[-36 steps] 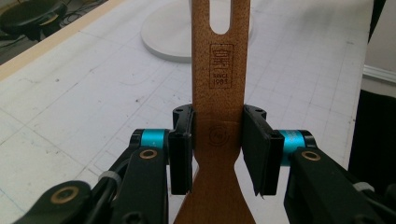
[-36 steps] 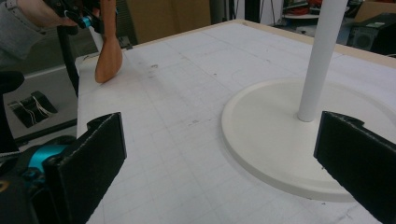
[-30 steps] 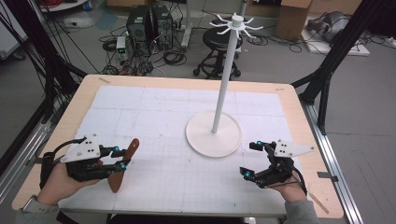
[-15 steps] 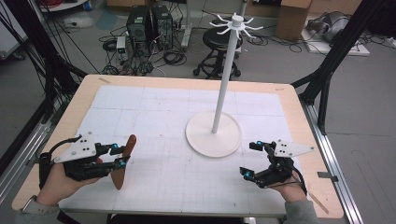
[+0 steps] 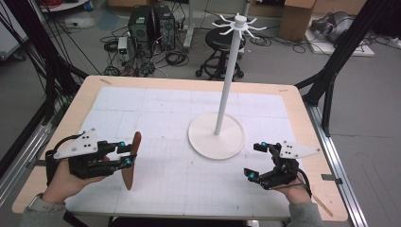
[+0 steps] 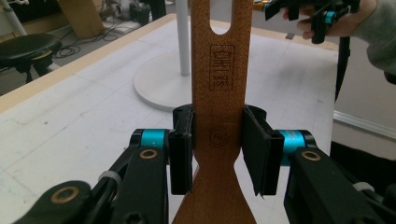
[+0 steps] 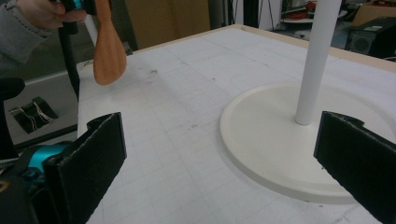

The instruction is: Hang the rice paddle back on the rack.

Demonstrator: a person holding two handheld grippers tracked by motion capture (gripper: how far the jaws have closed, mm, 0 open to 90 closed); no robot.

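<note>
My left gripper [image 5: 124, 155] is shut on a wooden spatula [image 5: 131, 162] and holds it just above the white mat at the table's left front. In the left gripper view the spatula's handle [image 6: 219, 88], with a slot near its end and a burnt-in stamp, stands between the two black pads [image 6: 181, 149]. A white stand [image 5: 216, 135] with a tall pole and hooked top rises right of centre. My right gripper [image 5: 255, 160] hovers open at the right front, facing the stand's round base [image 7: 280, 144]. The spatula's blade [image 7: 109, 58] hangs at the far left in the right gripper view.
A white gridded mat [image 5: 189, 142] covers most of the wooden table [image 5: 302, 123]. Behind the table the floor holds computer towers [image 5: 149, 23], cables and a black stool [image 5: 221, 45]. Black frame legs [image 5: 331, 71] stand to the right.
My left gripper has drifted slightly left and back with the spatula. The right gripper has stayed where it was.
</note>
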